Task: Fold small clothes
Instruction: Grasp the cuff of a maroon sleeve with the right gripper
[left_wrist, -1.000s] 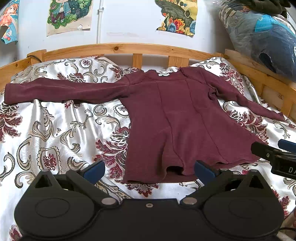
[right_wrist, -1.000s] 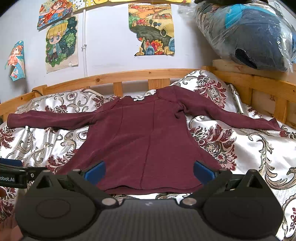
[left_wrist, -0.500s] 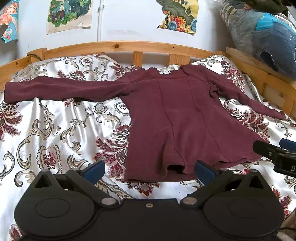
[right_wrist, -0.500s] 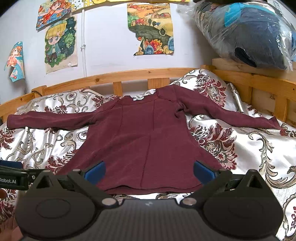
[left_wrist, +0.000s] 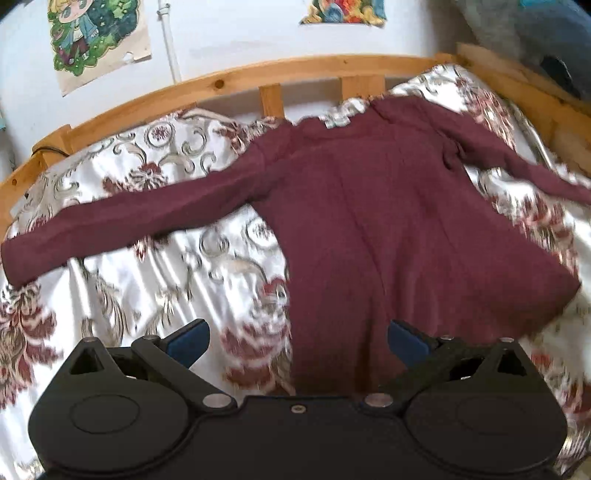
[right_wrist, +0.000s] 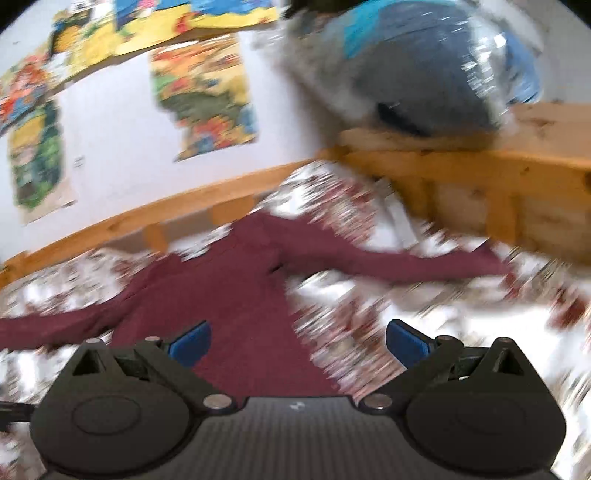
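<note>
A maroon long-sleeved top (left_wrist: 388, 229) lies flat on the patterned bed sheet, both sleeves spread out. My left gripper (left_wrist: 297, 341) is open and empty, hovering above the top's lower left hem. In the blurred right wrist view the top (right_wrist: 229, 295) lies ahead, its right sleeve (right_wrist: 406, 264) stretching toward the side rail. My right gripper (right_wrist: 297, 341) is open and empty above the top's lower right part.
A wooden bed rail (left_wrist: 258, 74) runs along the back and a side rail (right_wrist: 480, 173) on the right. A plastic-wrapped bundle (right_wrist: 424, 62) sits on the right rail. Posters (left_wrist: 99, 40) hang on the white wall. The satin floral sheet (left_wrist: 166, 266) covers the bed.
Both grippers have moved forward over the top. The left view turned left toward the left sleeve; the right view swung and tilted right, with motion blur. Both grippers stay open.
</note>
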